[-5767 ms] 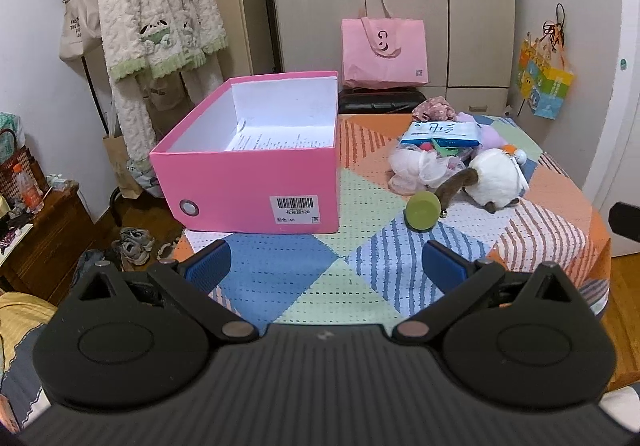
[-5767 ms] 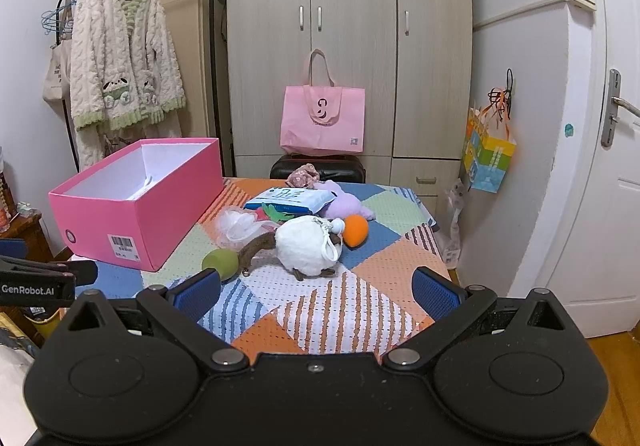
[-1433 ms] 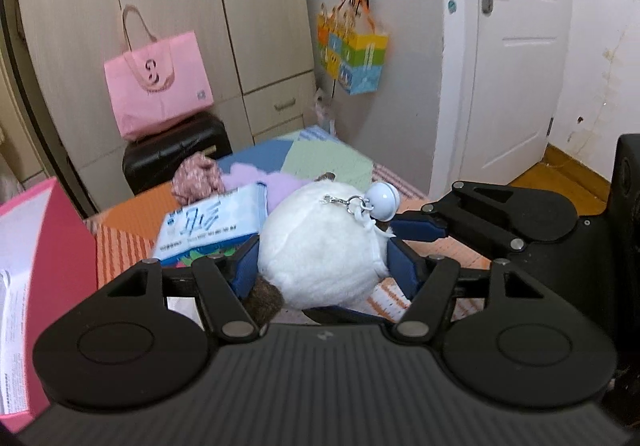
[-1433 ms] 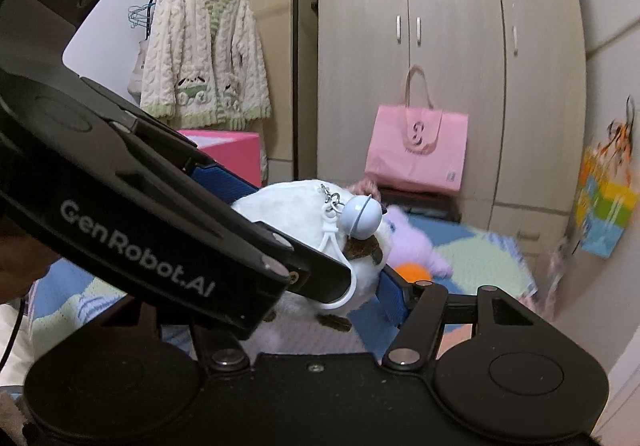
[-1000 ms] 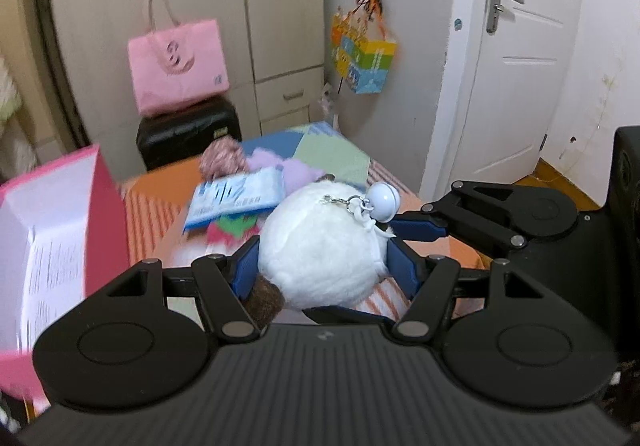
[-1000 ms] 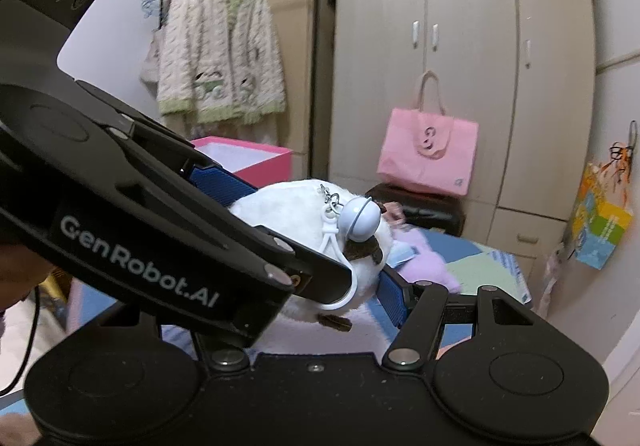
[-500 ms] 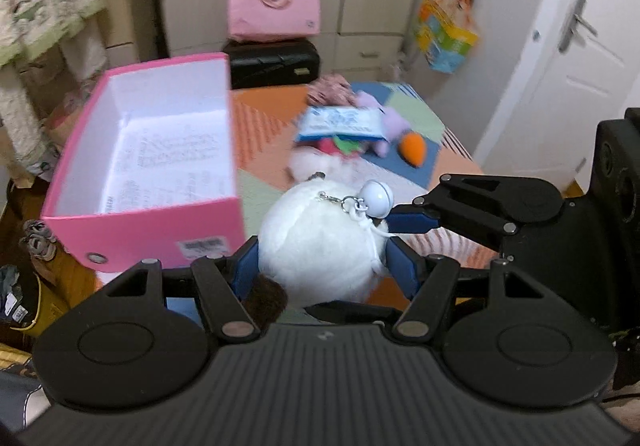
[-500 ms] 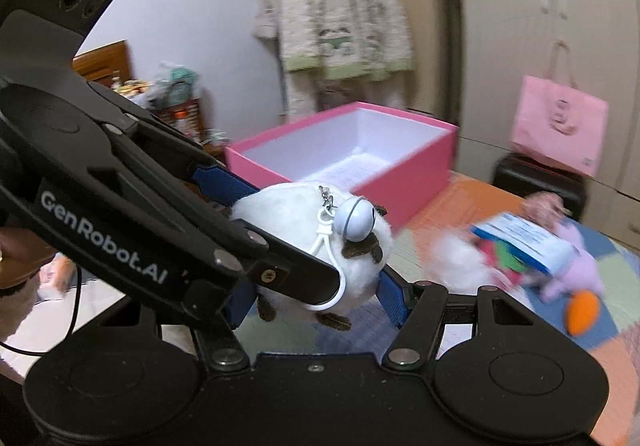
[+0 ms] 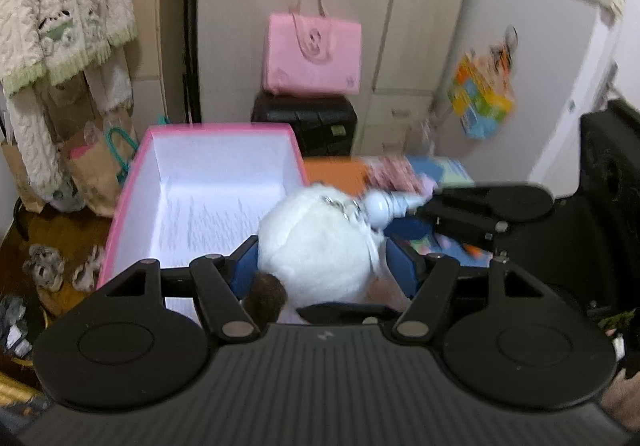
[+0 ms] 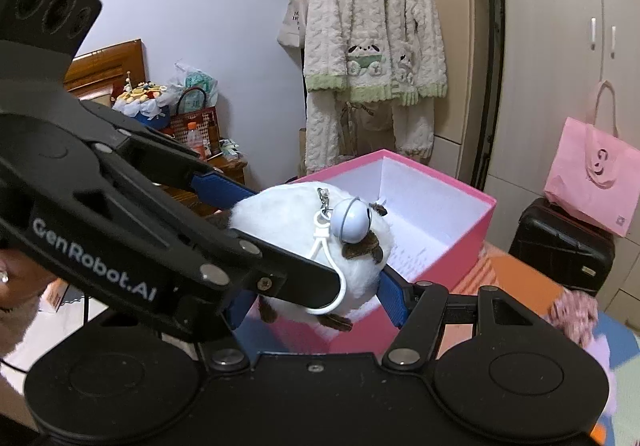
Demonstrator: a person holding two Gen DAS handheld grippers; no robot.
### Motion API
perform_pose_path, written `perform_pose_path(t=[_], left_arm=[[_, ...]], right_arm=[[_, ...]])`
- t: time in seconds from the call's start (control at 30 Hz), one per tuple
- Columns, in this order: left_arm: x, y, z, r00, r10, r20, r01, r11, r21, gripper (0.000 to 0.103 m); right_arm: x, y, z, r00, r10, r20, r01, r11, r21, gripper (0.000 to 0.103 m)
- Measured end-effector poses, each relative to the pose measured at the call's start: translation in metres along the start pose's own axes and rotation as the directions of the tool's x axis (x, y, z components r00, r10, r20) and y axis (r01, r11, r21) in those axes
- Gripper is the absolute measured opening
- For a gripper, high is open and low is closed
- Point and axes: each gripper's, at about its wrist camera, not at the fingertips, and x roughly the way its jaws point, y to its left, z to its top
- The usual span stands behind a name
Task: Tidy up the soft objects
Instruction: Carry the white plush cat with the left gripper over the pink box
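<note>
A white plush toy (image 9: 320, 242) with brown paws and a pale blue bell (image 10: 351, 221) is held in the air by both grippers at once. My left gripper (image 9: 326, 266) is shut on its sides. My right gripper (image 10: 316, 306) is shut on it too; the plush (image 10: 296, 222) fills the gap between its blue pads. The open pink box (image 9: 208, 190) with a white inside lies just beyond and below the plush; in the right wrist view the pink box (image 10: 476, 222) sits behind it. Other soft things (image 9: 394, 172) lie blurred on the table to the right.
A pink tote bag (image 9: 314, 54) sits on a black suitcase (image 9: 304, 122) behind the table. A fluffy cream robe (image 10: 372, 46) hangs on a rack at the left. A colourful bag (image 9: 482, 102) hangs on the wall at the right. Shoes (image 9: 44, 270) lie on the floor.
Both grippers have carried the plush left from the pile of soft things to the pink box, which now lies directly under and beyond it. The grip is unchanged.
</note>
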Motion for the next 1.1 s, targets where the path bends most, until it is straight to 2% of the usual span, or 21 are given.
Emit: perform_pose_path(t=[0.1,0.2,0.33,0.4,0.57,0.7,0.83,0.97,1.1], left_arm=[[0.025,0.028,0.015,1.000,-0.007,0.019,0.008,0.999,-0.052,0.065],[0.049,0.052,0.022,1.000,-0.020,-0.002,0.019,0.994,-0.104,0.065],[0.081,0.075,0.025,0.997,-0.025,-0.071,0.014,0.990,-0.140,0.063],[0.095,0.080,0.026,0.993,-0.026,-0.113,0.011,0.992,-0.128,0.060],[0.126,0.091,0.026,0.982,-0.029,-0.184,0.000,0.988,-0.155,0.059],[0.149,0.103,0.027,0.968,-0.025,-0.250,-0.031,0.976,-0.215,0.057],[0.167,0.117,0.022,0.951,-0.071,-0.301,-0.021,0.956,-0.294,0.057],[0.172,0.119,0.015,0.944,-0.107,-0.311,-0.003,0.943,-0.333,0.057],[0.179,0.121,0.015,0.938,-0.145,-0.316,0.013,0.922,-0.386,0.057]], right_arm=[[0.030,-0.020,0.021,1.000,0.024,-0.018,-0.023,0.999,0.045,0.069],[0.056,-0.036,0.031,0.998,0.042,-0.051,-0.039,0.998,0.057,0.069],[0.091,-0.046,0.037,0.994,0.036,-0.108,-0.039,0.999,-0.019,0.069],[0.107,-0.050,0.039,0.990,0.031,-0.139,-0.040,0.997,-0.066,0.069],[0.131,-0.051,0.031,0.984,-0.051,-0.171,0.011,0.974,-0.227,0.069],[0.153,-0.054,0.033,0.967,-0.082,-0.241,0.016,0.964,-0.265,0.069],[0.171,-0.057,0.036,0.941,-0.084,-0.329,-0.010,0.962,-0.273,0.069],[0.171,-0.048,0.030,0.924,-0.132,-0.358,-0.013,0.927,-0.374,0.069],[0.167,-0.049,0.033,0.910,-0.151,-0.387,0.001,0.933,-0.361,0.069]])
